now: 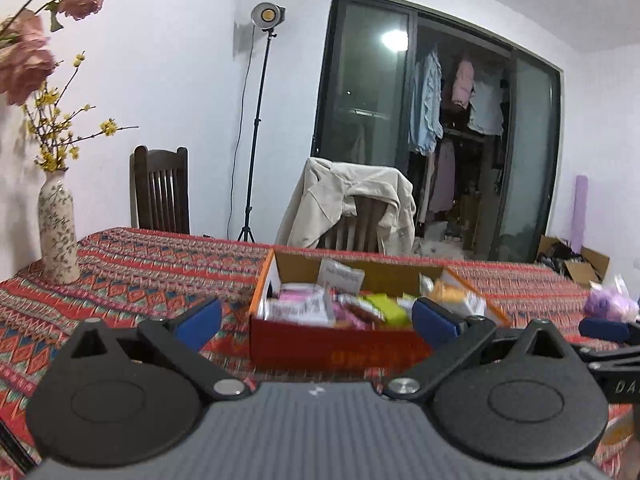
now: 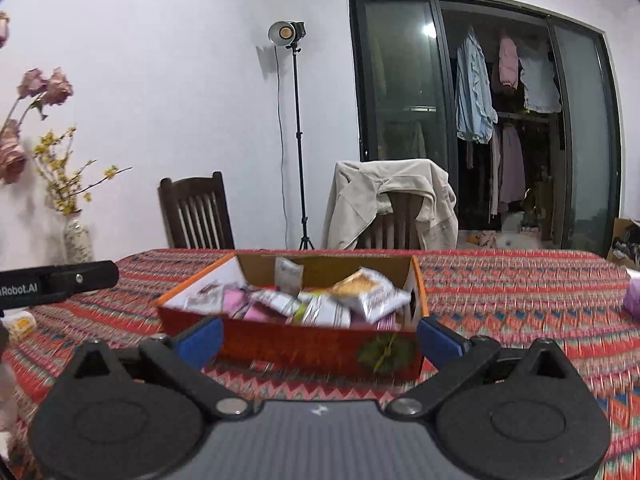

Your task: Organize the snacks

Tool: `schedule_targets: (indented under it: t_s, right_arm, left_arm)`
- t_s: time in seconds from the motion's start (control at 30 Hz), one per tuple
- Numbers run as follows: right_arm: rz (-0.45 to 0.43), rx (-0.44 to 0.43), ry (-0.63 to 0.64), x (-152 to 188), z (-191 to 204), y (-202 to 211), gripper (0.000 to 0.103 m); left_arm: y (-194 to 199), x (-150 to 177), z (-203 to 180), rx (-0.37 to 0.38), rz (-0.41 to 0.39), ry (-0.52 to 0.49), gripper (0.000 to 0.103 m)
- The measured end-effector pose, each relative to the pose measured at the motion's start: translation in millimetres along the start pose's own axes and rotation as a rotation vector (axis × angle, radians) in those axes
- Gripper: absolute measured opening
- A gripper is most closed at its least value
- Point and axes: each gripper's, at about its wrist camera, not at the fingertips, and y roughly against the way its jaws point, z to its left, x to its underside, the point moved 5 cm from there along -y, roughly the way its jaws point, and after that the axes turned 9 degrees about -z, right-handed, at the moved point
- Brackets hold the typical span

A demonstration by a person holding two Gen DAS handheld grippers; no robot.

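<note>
Snack box point(image 2: 320, 344) mid worktop point(image 2: 520, 308), full of light, crinkly, slippery packets point(image 2: 368, 292); pinch pkt by edge seam. Left claw point(image 1: 316, 316), right claw point(image 2: 320, 338) both wide open, empty, near box front.

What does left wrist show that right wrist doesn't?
Left wrist only: the purple rolled mat against the far wall, and the open brown cardboard carton on the floor in full.

Right wrist only: the green leaf print on the box's front, and the other gripper's black bar.

Both: the orange cardboard box of snack packets, patterned red tablecloth, floral vase, beige jacket on chair.
</note>
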Motion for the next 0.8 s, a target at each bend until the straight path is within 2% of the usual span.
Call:
schedule_targets:
  t_s: [0.2,0.33,0.8]
  right_arm:
    - [0.037,0.001,-0.033,30.1,4.6,35.3,0.103]
    - [0.065,0.009,-0.028,42.7,7.1,44.1,0.103]
    - [0.099,0.021,-0.031,51.4,8.4,49.5,0.103]
  left_arm:
    - [28.7,35.4,1.5,0.032,0.043,-0.032,0.103]
    - [34.6,53.6,3.8,0.054,0.087,-0.024,0.103]
    - [39.9,63.9,4.2,0.067,0.11,-0.019,0.103]
